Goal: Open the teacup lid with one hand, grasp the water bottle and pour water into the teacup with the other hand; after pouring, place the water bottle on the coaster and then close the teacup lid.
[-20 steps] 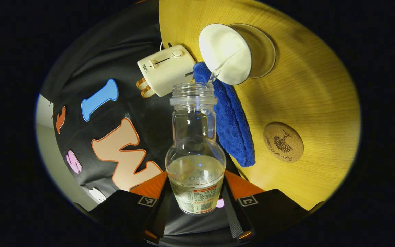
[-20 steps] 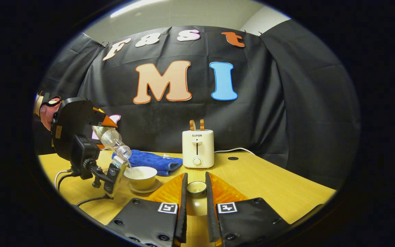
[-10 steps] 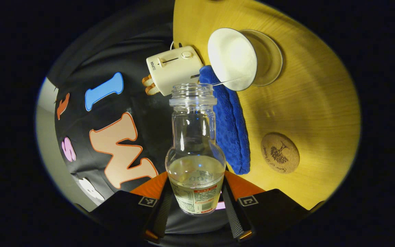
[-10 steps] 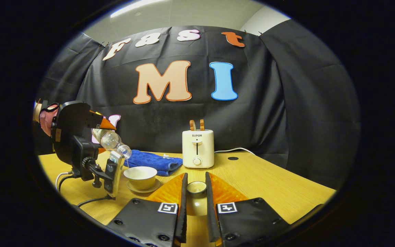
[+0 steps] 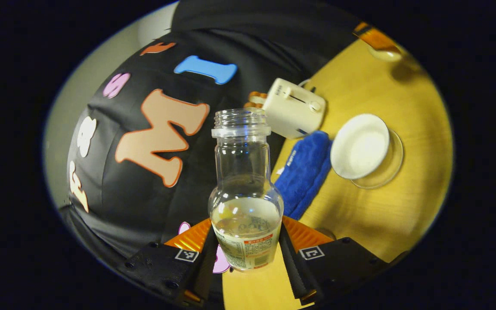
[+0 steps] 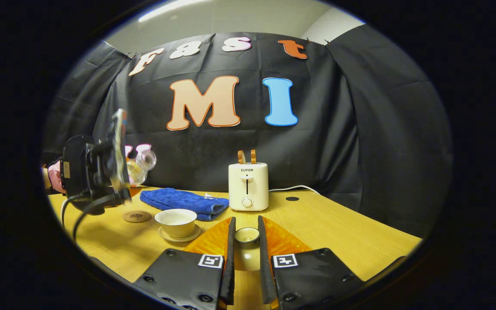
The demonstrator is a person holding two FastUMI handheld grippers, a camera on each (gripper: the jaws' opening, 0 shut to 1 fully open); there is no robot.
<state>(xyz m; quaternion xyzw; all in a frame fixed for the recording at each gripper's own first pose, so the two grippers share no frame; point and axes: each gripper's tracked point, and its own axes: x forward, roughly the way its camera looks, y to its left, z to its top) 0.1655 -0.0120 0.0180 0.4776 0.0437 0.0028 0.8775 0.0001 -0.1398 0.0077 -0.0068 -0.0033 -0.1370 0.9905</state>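
Observation:
My left gripper [image 5: 246, 228] is shut on the lower body of a clear, uncapped water bottle [image 5: 246, 202] that is partly full. In the right gripper view this gripper [image 6: 97, 172] holds the bottle [image 6: 142, 165] in the air at the left, above the round cork coaster [image 6: 137, 216]. The white teacup [image 5: 360, 146] stands uncovered on its glass saucer [image 5: 392, 165], also seen as the teacup [image 6: 176, 221] left of my right fingers. My right gripper [image 6: 246, 224] is shut on the teacup lid [image 6: 246, 235], low over the table.
A blue towel [image 6: 179, 201] lies behind the cup. A cream toaster [image 6: 248, 185] with two slices stands at the back centre, its cord running right. Cables hang from the left gripper. The wooden table [image 6: 338, 232] extends to the right.
My left gripper has swung the bottle up and away from the teacup toward the left, and the stream of water has stopped. The right gripper and the lid have stayed still.

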